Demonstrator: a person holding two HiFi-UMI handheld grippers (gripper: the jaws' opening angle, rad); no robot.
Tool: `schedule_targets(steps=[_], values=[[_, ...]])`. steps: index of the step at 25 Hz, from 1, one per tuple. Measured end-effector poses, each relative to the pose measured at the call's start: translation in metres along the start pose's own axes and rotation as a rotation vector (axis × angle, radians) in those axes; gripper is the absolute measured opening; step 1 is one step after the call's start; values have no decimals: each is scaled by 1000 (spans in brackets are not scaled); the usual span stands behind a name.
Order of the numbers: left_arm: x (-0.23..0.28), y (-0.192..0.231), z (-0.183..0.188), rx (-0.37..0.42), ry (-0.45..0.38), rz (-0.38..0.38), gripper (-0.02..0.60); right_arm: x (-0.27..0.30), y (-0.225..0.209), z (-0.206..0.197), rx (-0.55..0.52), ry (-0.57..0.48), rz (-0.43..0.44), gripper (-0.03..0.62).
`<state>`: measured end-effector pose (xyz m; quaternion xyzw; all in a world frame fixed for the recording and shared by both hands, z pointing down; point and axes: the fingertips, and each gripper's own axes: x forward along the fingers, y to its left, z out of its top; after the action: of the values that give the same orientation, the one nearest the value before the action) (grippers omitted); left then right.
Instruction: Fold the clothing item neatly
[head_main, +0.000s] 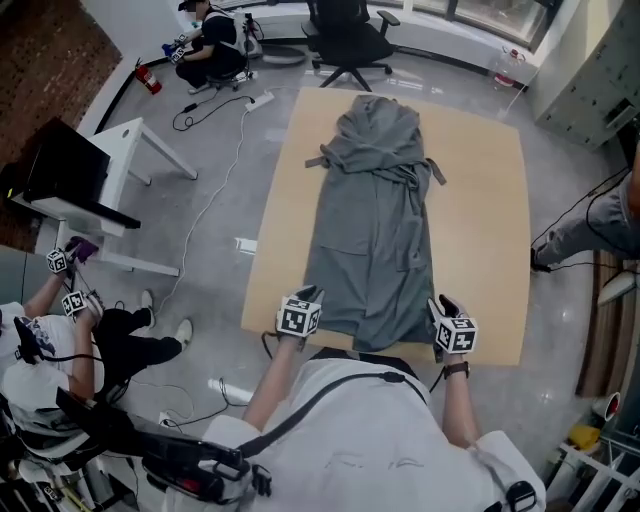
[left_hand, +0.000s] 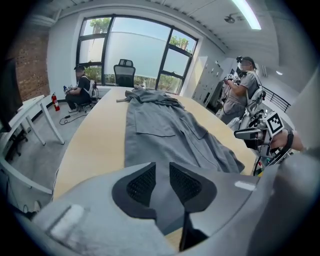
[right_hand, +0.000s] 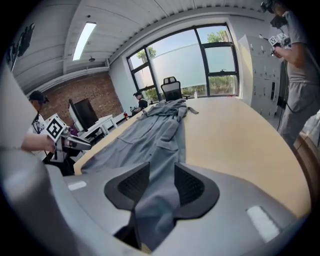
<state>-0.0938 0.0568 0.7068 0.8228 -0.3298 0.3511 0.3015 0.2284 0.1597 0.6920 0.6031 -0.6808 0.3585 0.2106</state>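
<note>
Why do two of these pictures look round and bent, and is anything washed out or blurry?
Left gripper view: fisheye lens, dark corners, the window washed pale. Right gripper view: same bending, ceiling lamp blown out. Head view: straighter lines, even light, garment sharp.

The right gripper (right_hand: 161, 171) is at the desk's (right_hand: 240, 145) near edge, jaws apart, with the grey robe's (right_hand: 155, 132) hem lying slack between them. The robe stretches lengthwise toward the far edge, where a chair (right_hand: 171, 89) stands.
</note>
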Motion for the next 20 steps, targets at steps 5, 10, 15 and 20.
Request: schedule_targets(steps=[5,10,15,20], values=[[-1,16,-29,29,136,20,182,7,-2,-49,-12,148,31,301],[9,24,-68,16,228,26,219,13,-4,-78,-44,226,36,342],[22,21,-94,-15,281,24,222,32,8,-87,-68,253,44,336],[31,19,-93,40,296,69,222,54,28,-87,-134,257,51,319]])
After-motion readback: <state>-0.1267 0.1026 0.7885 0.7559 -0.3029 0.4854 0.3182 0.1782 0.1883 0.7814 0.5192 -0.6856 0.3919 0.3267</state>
